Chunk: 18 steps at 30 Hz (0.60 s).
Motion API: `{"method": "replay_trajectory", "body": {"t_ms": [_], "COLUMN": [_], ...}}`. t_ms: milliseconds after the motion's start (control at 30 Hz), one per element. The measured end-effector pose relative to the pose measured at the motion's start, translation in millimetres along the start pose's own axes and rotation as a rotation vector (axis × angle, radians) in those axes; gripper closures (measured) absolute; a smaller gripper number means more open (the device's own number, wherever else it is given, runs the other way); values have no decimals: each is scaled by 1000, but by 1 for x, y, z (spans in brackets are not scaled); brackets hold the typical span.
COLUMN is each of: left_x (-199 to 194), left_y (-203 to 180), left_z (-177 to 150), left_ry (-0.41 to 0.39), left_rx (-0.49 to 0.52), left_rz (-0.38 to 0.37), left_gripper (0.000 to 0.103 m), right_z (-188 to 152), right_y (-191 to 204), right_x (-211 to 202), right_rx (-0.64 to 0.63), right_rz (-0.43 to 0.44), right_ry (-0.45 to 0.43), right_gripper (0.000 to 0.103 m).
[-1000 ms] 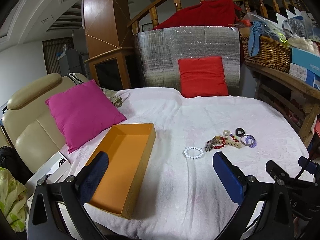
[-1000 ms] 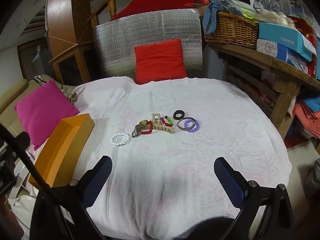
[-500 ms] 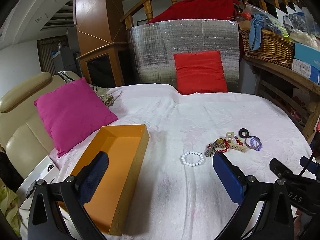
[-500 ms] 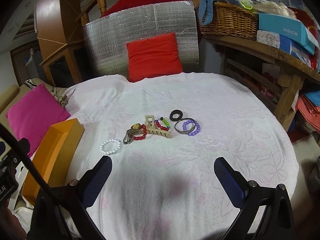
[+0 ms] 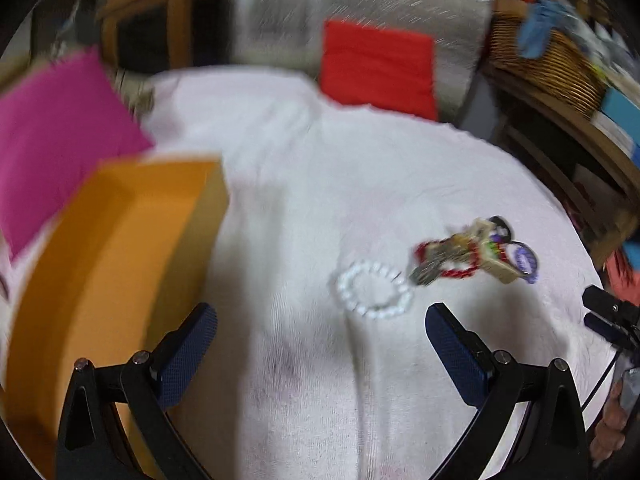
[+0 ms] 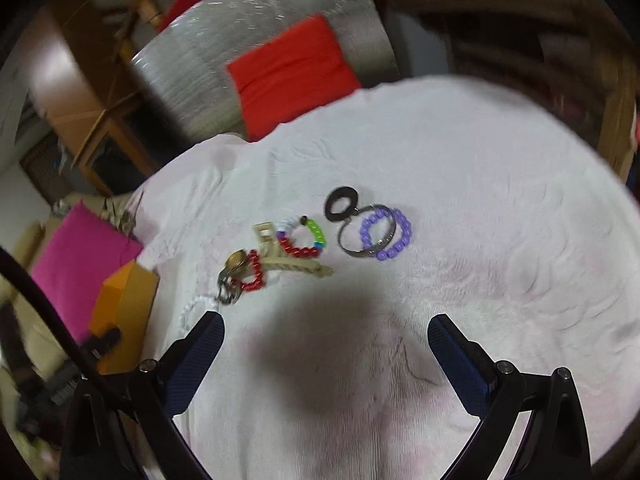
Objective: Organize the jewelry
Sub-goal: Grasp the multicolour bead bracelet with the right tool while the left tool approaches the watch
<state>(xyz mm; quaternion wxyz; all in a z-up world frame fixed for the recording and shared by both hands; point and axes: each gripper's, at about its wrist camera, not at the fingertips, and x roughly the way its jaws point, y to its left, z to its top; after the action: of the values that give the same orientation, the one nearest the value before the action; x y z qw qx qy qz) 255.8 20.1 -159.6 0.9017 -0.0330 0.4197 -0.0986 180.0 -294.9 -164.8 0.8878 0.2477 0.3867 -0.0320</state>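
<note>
A white bead bracelet (image 5: 374, 290) lies on the white cloth (image 5: 320, 200), just ahead of my open, empty left gripper (image 5: 320, 320). To its right is a cluster: red bead bracelet (image 5: 456, 270), beige hair clip (image 5: 496, 260), purple bead bracelet (image 5: 524, 258). An orange box (image 5: 112, 260) sits to the left. In the right wrist view my right gripper (image 6: 324, 330) is open and empty, above the cloth before the red bracelet (image 6: 254, 272), beige clip (image 6: 296, 264), multicolour bracelet (image 6: 308, 236), purple bracelet (image 6: 386, 234), metal bangle (image 6: 366, 232) and black ring (image 6: 340, 204).
A pink cushion (image 5: 52, 132) lies behind the orange box. A red cushion (image 5: 378, 66) leans on a silver foil panel (image 5: 340, 8) at the back. A wicker basket (image 5: 548, 72) stands on a wooden shelf at the right. The other gripper's tip (image 5: 608, 316) shows at the right edge.
Both grippers have dropped and moved forward toward the jewelry, which now looks larger and closer. The views are blurred by motion. Both grippers stay open.
</note>
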Motion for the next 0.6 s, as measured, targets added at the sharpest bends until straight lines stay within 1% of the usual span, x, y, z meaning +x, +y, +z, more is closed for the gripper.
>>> {"method": "replay_trajectory", "body": {"t_ms": [33, 67, 100, 133, 167, 200, 267, 300, 333, 433, 467, 533, 600], "left_x": [5, 9, 11, 12, 14, 16, 17, 16, 17, 23, 25, 29, 34], "left_y": [3, 5, 6, 6, 3, 2, -9, -12, -17, -30, -32, -32, -28], "left_z": [1, 3, 3, 3, 3, 5, 4, 3, 3, 3, 4, 6, 11], "left_ry": [8, 8, 2, -7, -18, -20, -41, -48, -54, -61, -58, -44, -28], "left_rx": [-23, -41, -46, -45, -32, -15, 44, 68, 98, 179, 193, 201, 173], "left_rz": [-14, -6, 14, 34, 57, 67, 83, 88, 94, 104, 107, 110, 99], "left_gripper": [0, 0, 0, 0, 0, 0, 0, 0, 0, 0, 0, 0, 0], "right_z": [2, 6, 8, 10, 13, 16, 23, 26, 29, 36, 39, 43, 48], "right_y": [-3, -7, -8, -8, -7, -6, -1, 0, 4, 12, 13, 17, 20], "right_x": [7, 15, 19, 24, 30, 35, 48, 53, 59, 78, 84, 94, 105], "right_rx": [15, 30, 38, 42, 40, 34, 27, 24, 18, -10, -20, -44, -66], "right_rz": [19, 47, 69, 96, 120, 131, 160, 174, 186, 194, 195, 203, 206], "right_ry": [16, 38, 49, 57, 62, 64, 80, 87, 97, 124, 131, 141, 145], "right_gripper": [9, 12, 19, 21, 22, 26, 36, 43, 46, 46, 46, 46, 46]}}
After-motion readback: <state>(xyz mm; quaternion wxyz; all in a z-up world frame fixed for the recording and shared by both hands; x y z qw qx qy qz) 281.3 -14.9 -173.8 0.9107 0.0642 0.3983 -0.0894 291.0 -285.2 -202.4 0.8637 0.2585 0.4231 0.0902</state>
